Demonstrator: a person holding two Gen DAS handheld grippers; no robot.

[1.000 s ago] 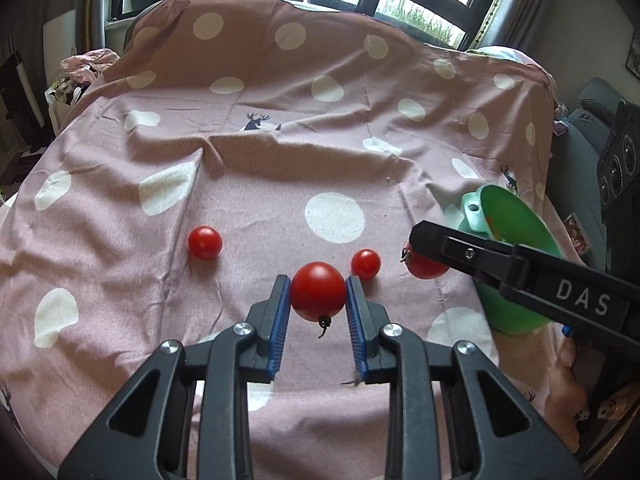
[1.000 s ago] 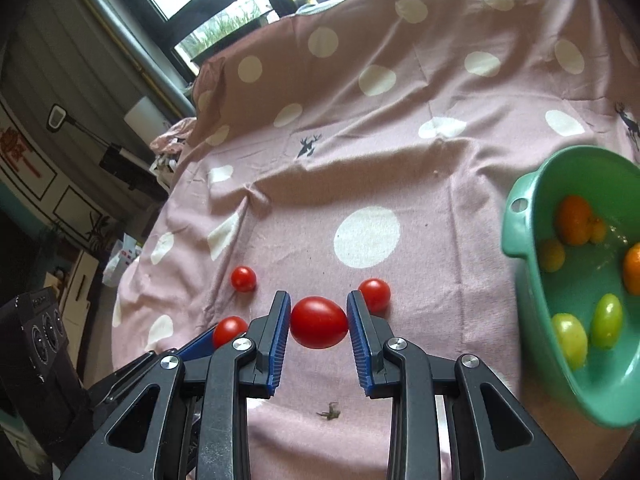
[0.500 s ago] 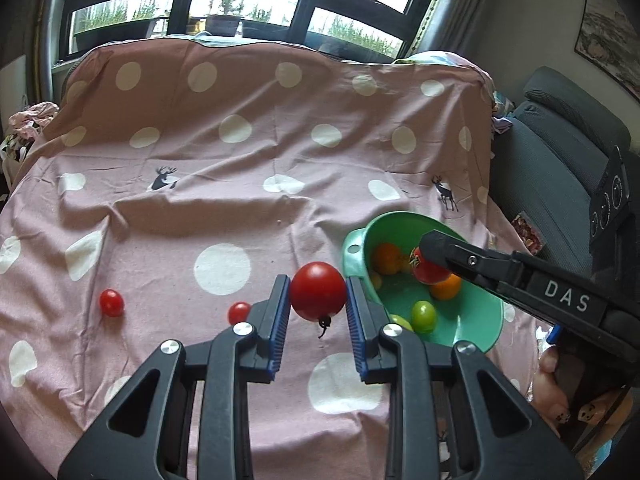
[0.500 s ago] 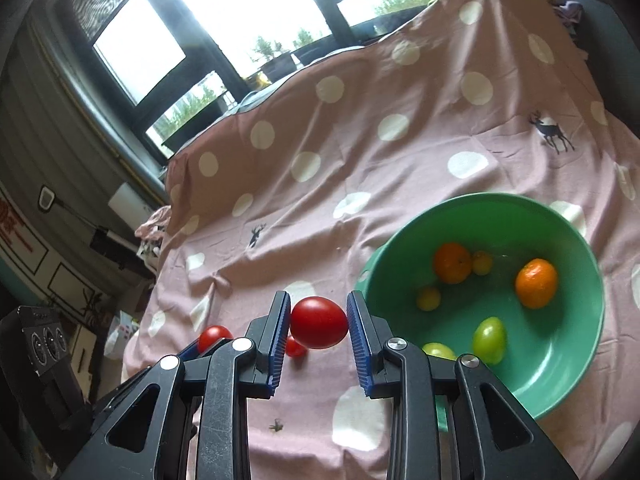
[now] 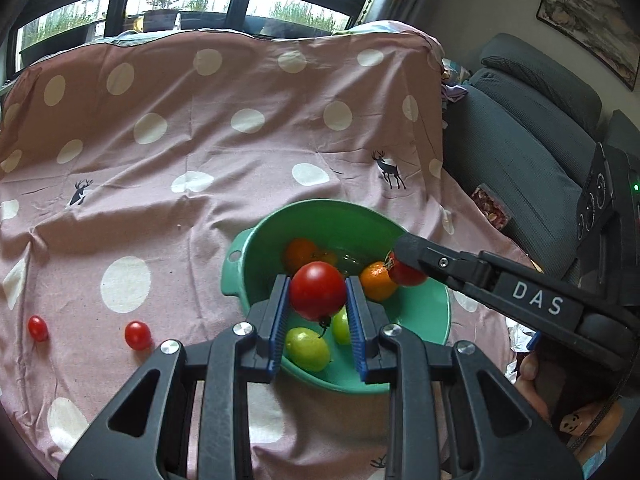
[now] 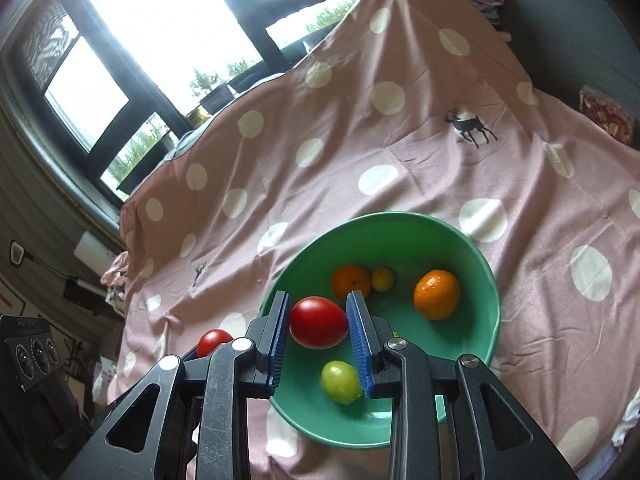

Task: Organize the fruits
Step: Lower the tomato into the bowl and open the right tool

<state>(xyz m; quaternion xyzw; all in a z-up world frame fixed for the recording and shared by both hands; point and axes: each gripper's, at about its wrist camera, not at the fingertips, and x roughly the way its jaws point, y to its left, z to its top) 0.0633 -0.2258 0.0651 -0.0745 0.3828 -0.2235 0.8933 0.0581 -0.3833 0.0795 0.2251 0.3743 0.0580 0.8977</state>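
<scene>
My left gripper [image 5: 318, 300] is shut on a round red tomato [image 5: 318, 290] with a dark stem, held above the green bowl [image 5: 352, 216]. My right gripper [image 6: 319, 322] is shut on an oval red tomato [image 6: 318, 322] over the same green bowl [image 6: 400, 218]. From the left wrist view the right gripper reaches in from the right, its tomato [image 5: 406, 274] over the bowl's right side. From the right wrist view the left gripper's tomato [image 6: 214, 342] shows at lower left. The bowl holds two oranges [image 6: 436, 294], green tomatoes [image 6: 340, 376] and a small yellow fruit [image 6: 383, 279].
Two small red tomatoes [image 5: 137, 335] [image 5: 37, 328] lie on the pink polka-dot cloth [image 5: 200, 140] left of the bowl. A grey sofa [image 5: 540, 140] stands to the right, with a snack packet [image 5: 490, 210] by the cloth's edge. Windows run along the back.
Both grippers have carried their tomatoes rightward from above the cloth to above the green bowl. The loose small tomatoes now lie far to the left.
</scene>
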